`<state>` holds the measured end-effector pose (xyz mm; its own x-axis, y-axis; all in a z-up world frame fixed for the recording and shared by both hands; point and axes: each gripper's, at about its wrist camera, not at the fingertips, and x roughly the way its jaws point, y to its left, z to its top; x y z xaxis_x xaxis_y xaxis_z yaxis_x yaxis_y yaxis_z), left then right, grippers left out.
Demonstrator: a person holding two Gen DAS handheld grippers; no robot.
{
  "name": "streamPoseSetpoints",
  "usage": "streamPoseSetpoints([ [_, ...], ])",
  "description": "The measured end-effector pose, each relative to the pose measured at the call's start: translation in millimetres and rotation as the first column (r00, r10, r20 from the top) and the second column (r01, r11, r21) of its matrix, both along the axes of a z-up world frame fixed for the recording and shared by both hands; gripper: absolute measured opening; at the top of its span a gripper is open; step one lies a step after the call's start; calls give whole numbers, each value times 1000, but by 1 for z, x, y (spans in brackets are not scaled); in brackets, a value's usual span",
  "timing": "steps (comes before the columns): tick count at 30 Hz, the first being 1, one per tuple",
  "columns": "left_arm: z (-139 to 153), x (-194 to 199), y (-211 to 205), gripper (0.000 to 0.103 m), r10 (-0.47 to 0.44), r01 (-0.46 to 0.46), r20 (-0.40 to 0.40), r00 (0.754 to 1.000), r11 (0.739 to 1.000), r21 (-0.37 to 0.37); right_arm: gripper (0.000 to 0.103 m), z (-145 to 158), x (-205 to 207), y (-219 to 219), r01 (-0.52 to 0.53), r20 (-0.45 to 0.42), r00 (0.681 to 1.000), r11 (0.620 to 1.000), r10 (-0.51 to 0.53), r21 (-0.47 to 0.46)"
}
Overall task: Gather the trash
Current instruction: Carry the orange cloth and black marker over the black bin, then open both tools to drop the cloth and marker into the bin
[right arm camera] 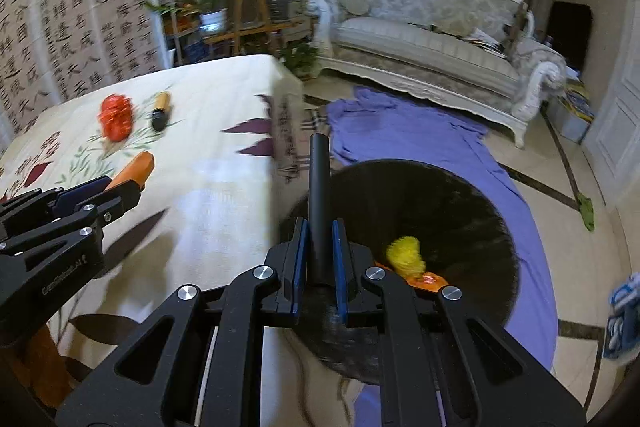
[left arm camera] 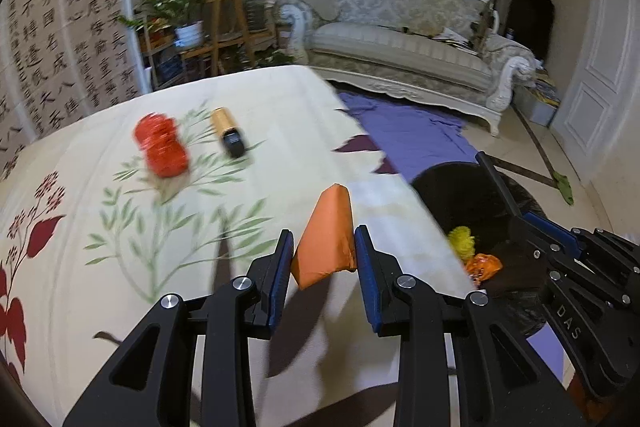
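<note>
- Left wrist view: the left gripper is shown with its jaws pinching an orange wrapped packet, held above the floral tabletop near its right edge.
- The packet's long axis is seen running away from the camera, roughly along the jaws, its narrow end pointing up and forward.
- A red crumpled wrapper and a gold-and-black tube are left lying on the tabletop, the tube's black end toward the camera.
- The step is judged best done by carrying the packet clear past the tabletop edge, over the black-lined trash bin, before the jaws are parted.
- Right wrist view: the right gripper is shown with its jaws pressed onto a black tube, which stands nearly upright, its long axis along the jaws and its open end pointing up and away.
- The tube is held over the near rim of the bin, where yellow trash and orange trash already lie.
- A release well inside the rim is advised, lest the tube tip outward.
</note>
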<state>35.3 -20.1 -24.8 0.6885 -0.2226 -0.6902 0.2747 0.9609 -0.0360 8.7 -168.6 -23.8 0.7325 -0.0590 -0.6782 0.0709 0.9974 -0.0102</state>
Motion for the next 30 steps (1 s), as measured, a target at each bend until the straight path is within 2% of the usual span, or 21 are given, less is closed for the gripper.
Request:
streamPoseSetpoints([
  [9, -5, 0, -54, 32, -96, 96, 8, 995, 995, 22, 10, -6, -5, -46, 128, 9, 992, 992, -128, -18],
  [18, -15, 11, -97, 32, -140, 140, 5, 990, 989, 44, 10, -26, 13, -77, 176, -9, 984, 984, -176, 28],
  [20, -15, 13, -102, 32, -146, 146, 3, 989, 988, 46, 12, -27, 16, -83, 188, -8, 982, 981, -188, 52],
  [22, -16, 15, -107, 33, -153, 153, -1, 988, 987, 50, 24, -27, 16, -87, 198, -4, 980, 979, -198, 59],
  [23, -17, 17, -108, 33, -158, 158, -5, 987, 986, 51, 26, -27, 16, -89, 206, 1, 978, 977, -207, 57],
  [26, -20, 21, -112, 34, -170, 171, -27, 985, 984, 52, 27, -28, 16, -94, 218, 2, 976, 974, -218, 56],
  [30, -20, 25, -112, 48, -162, 163, -28, 986, 985, 49, 29, -30, 16, -100, 231, -3, 973, 971, -231, 54],
])
